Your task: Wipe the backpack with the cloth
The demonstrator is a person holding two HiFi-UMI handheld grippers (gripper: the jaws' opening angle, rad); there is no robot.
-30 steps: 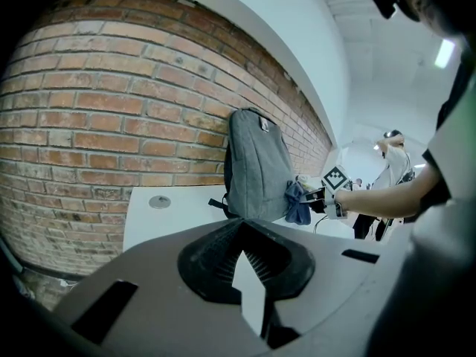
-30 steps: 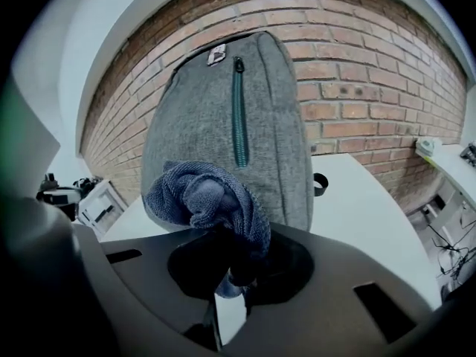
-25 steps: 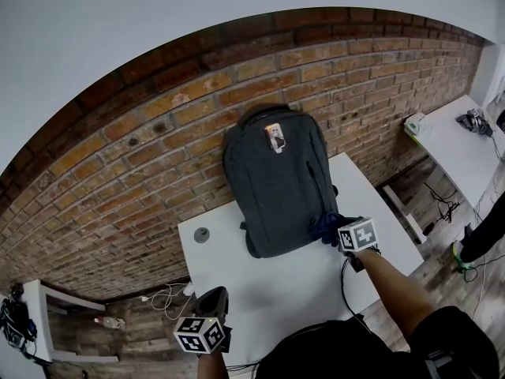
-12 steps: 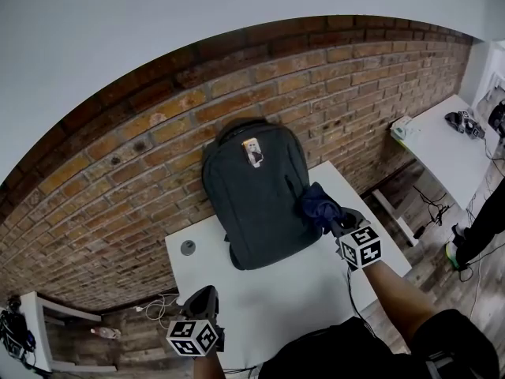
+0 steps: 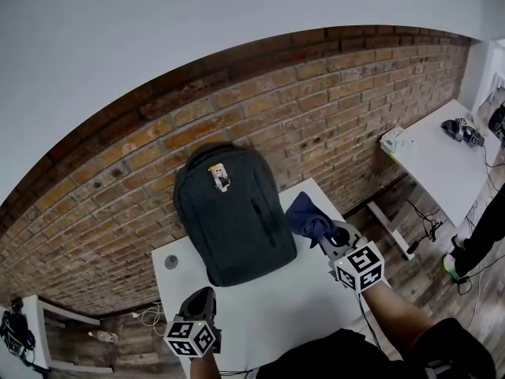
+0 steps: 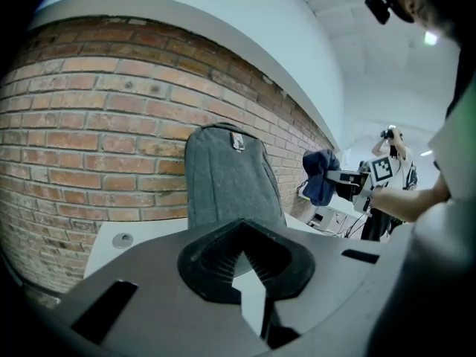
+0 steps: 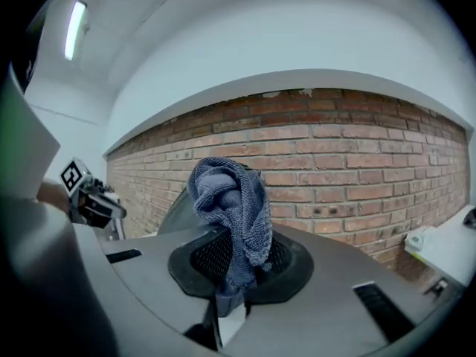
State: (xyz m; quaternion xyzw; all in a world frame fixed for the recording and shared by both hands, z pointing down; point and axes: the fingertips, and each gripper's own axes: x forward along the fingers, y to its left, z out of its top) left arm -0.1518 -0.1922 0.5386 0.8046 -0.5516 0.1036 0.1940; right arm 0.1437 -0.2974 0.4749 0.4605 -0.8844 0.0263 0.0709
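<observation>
Now, closest to you, your left tool (image 5: 202,300) hangs low at the near edge of the desk (image 5: 304,306), jaws drawn together on nothing. Further out, your right tool (image 5: 327,239) is clenched on the cloth (image 5: 306,214). The cloth bunches into a dark blue wad above the jaws, in the air just beside the right flank of the backpack (image 5: 233,223) and not touching it. The backpack stands upright at the far side of the desk, propped against the brick wall (image 5: 260,109), front panel facing you.

The step in hand looks to be getting the cloth onto that panel. Lay the wad's broad side on the fabric, not its tip, so more of it wipes. Press toward the wall, which backs the bag; a sideways shove would likely slide or topple it. Work from the top down in overlapping passes, easing past the small tag (image 5: 219,176) near the top and the side zip. If the bag shifts, your free left tool could steady its lower corner.
</observation>
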